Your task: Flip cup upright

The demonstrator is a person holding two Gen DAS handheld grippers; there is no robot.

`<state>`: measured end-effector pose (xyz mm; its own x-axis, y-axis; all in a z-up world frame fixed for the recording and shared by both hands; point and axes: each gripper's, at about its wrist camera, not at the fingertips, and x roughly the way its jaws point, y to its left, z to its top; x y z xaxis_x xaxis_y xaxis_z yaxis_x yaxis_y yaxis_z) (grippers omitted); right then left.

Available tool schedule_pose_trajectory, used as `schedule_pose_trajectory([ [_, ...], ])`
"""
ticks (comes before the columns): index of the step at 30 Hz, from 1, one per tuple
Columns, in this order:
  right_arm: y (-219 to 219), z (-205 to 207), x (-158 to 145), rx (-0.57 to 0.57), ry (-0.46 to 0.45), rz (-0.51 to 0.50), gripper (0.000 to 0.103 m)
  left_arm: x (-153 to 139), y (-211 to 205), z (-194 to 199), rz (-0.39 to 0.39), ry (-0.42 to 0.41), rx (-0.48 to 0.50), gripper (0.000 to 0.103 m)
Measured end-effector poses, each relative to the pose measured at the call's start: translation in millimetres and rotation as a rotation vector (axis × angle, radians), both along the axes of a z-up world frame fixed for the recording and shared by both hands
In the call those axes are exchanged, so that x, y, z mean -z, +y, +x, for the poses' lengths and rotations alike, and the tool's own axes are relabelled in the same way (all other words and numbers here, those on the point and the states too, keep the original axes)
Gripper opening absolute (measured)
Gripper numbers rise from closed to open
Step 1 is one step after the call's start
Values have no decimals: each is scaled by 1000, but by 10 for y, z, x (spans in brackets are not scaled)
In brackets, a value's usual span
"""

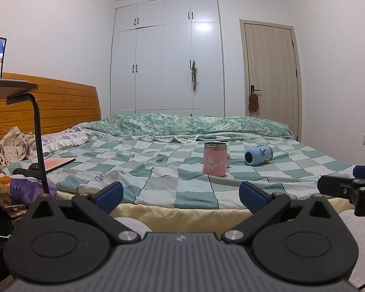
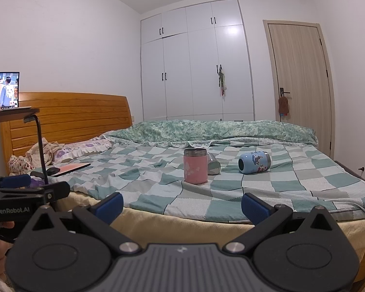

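A light blue cup (image 1: 258, 155) (image 2: 253, 162) with a cartoon print lies on its side on the checked bedspread, its dark end toward me. A pink cup (image 1: 214, 159) (image 2: 196, 166) stands upright to its left. A steel cup (image 2: 213, 163) lies behind the pink one. My left gripper (image 1: 180, 198) is open and empty, at the bed's near edge, well short of the cups. My right gripper (image 2: 182, 206) is open and empty, also at the near edge. The right gripper shows at the right edge of the left wrist view (image 1: 348, 185).
The bed (image 2: 292, 180) carries a green quilt (image 1: 187, 124) along its far side, pillows and a tablet (image 1: 58, 162) at left. A black stand (image 1: 37, 143) holds a small table with a screen (image 2: 3, 90) at left. Wardrobe and door stand behind.
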<state>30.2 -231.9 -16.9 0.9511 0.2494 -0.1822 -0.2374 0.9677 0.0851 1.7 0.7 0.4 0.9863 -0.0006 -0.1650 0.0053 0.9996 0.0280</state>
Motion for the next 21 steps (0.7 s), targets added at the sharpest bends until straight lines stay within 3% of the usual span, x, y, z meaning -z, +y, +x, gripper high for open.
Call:
schedule_pose_trajectory([
  [8, -244, 388, -114, 33, 2, 56, 103, -220, -3, 416, -5, -47, 49, 103],
  [15, -520, 957, -269, 83, 45, 102, 103, -298, -88, 893, -102, -54, 17, 103],
  [21, -626, 1486, -447, 87, 80, 79, 103, -441, -163, 1519, -158, 79, 63, 103],
])
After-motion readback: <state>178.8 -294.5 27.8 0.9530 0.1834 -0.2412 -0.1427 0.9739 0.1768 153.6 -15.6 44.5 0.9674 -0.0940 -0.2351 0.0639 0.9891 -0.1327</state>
